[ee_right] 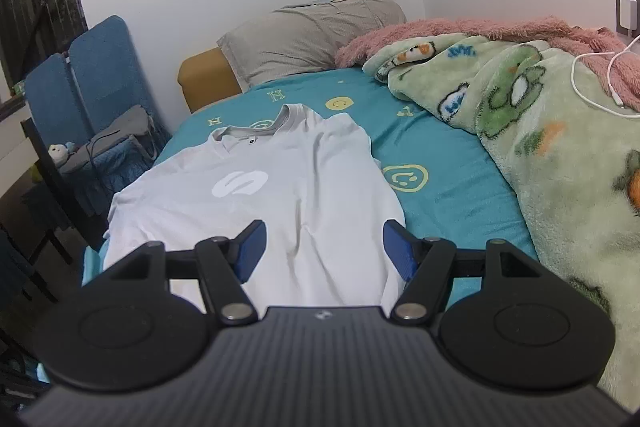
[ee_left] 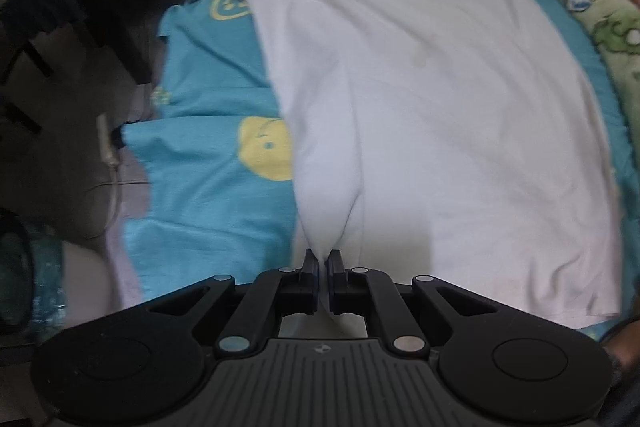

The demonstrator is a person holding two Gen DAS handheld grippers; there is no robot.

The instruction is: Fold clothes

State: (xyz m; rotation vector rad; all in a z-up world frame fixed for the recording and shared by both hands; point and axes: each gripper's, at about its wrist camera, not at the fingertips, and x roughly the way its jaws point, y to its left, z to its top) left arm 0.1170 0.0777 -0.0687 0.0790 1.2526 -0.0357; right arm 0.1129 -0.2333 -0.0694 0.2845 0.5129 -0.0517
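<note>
A white T-shirt (ee_left: 440, 115) with a pale logo lies spread face up on the bed, collar at the far end. My left gripper (ee_left: 323, 263) is shut on the shirt's bottom hem near its left corner, pulling the cloth into a raised ridge. In the right wrist view the same T-shirt (ee_right: 280, 195) lies ahead on the bed. My right gripper (ee_right: 324, 251) is open and empty, hovering above the shirt's lower part, blue pads wide apart.
The teal bedsheet (ee_right: 448, 203) with yellow smiley faces covers the bed. A green fleece blanket (ee_right: 560, 155) is heaped along the right side, with a white cable (ee_right: 592, 95) on it. A grey pillow (ee_right: 312, 35) lies at the head. Blue chairs (ee_right: 92, 75) stand left.
</note>
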